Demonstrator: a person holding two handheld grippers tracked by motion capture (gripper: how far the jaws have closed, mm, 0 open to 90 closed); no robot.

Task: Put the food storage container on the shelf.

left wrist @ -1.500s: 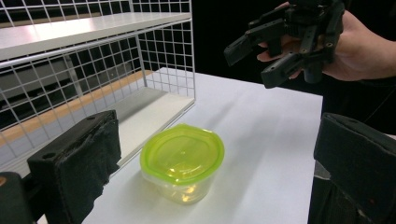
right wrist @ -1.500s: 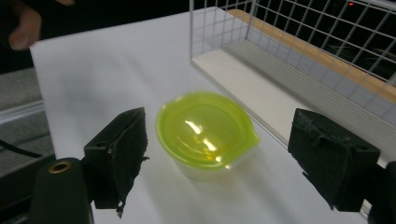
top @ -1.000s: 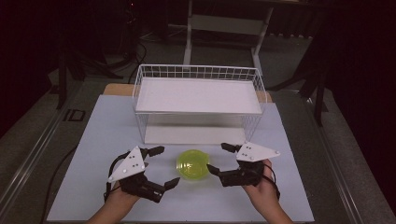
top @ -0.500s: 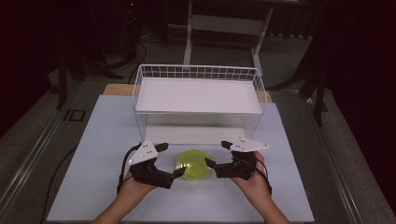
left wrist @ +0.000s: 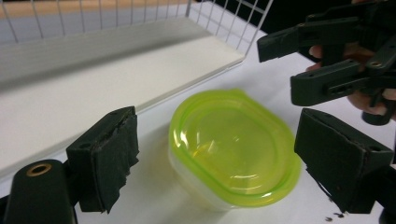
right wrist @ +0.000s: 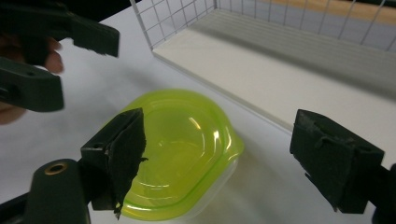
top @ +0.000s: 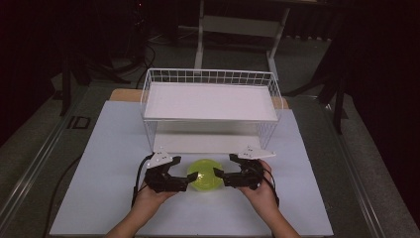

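A small clear container with a yellow-green lid (top: 204, 174) sits on the white table in front of the wire shelf. My left gripper (top: 187, 171) is at its left side and my right gripper (top: 223, 166) at its right, both low over the table. In the left gripper view the container (left wrist: 233, 149) lies between and just beyond the open jaws of my left gripper (left wrist: 224, 158); they have just been closing, but the pads do not touch it. In the right gripper view my right gripper (right wrist: 226, 156) frames the container (right wrist: 177, 144), its jaws a little narrower and apart from it.
A white wire shelf rack (top: 210, 99) with a flat white board stands just behind the container, its lower board (left wrist: 93, 88) close by. The white mat (top: 99, 163) covers the table. Cables trail from both grippers.
Both grippers have come down and inward from either side. They now flank the container closely. The container has not moved.
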